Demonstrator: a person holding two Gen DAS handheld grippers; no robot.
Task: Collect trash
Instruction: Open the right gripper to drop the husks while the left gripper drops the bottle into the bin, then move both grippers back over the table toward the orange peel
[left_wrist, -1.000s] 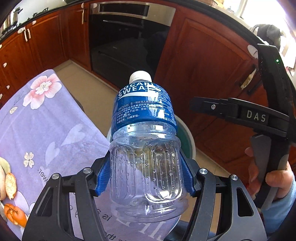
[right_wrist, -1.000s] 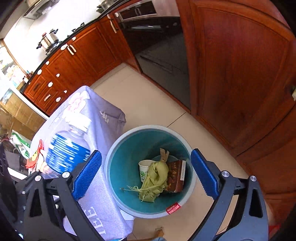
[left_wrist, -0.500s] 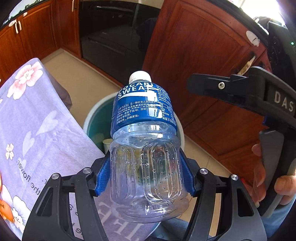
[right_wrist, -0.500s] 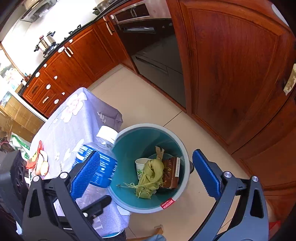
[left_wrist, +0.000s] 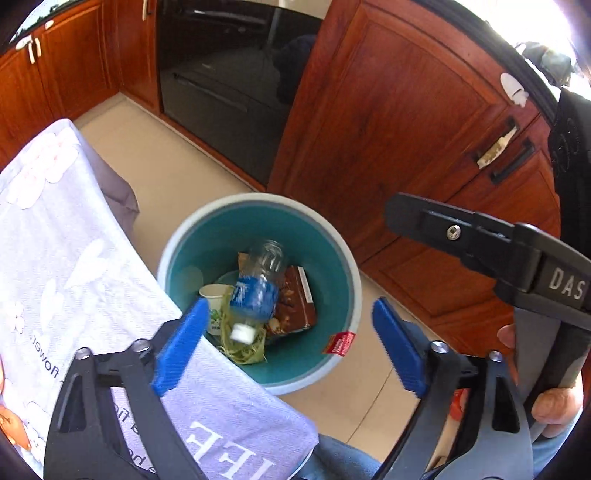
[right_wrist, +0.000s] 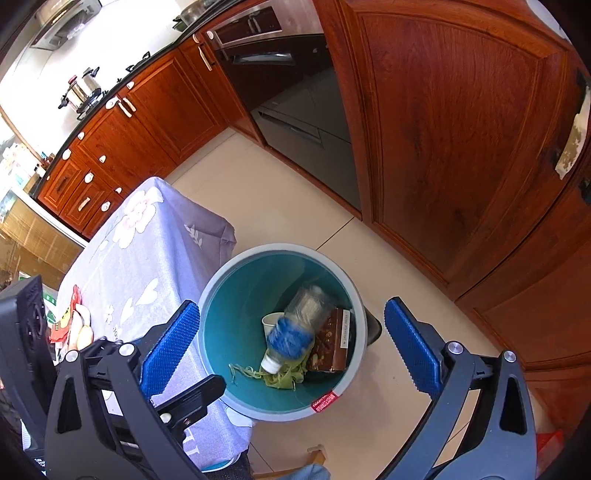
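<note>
Left tool (left_wrist: 291, 345) opening, empty, over the bin (left_wrist: 334, 236) where a blue-labelled bottle (left_wrist: 258, 288) lies; "DAS" marks the open right tool (right_wrist: 291, 358).

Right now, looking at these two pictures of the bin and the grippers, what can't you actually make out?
- Bottle: motion-blurred in both views, so its label can't be read.
- Bin bottom: covered by the paper cup, brown box and green scraps.
- Tablecloth lettering: cut off by the left gripper, whose jaws are opening with nothing between them.
- Items on the table: right wrist view, partly behind the left gripper's body, too small to identify.
</note>
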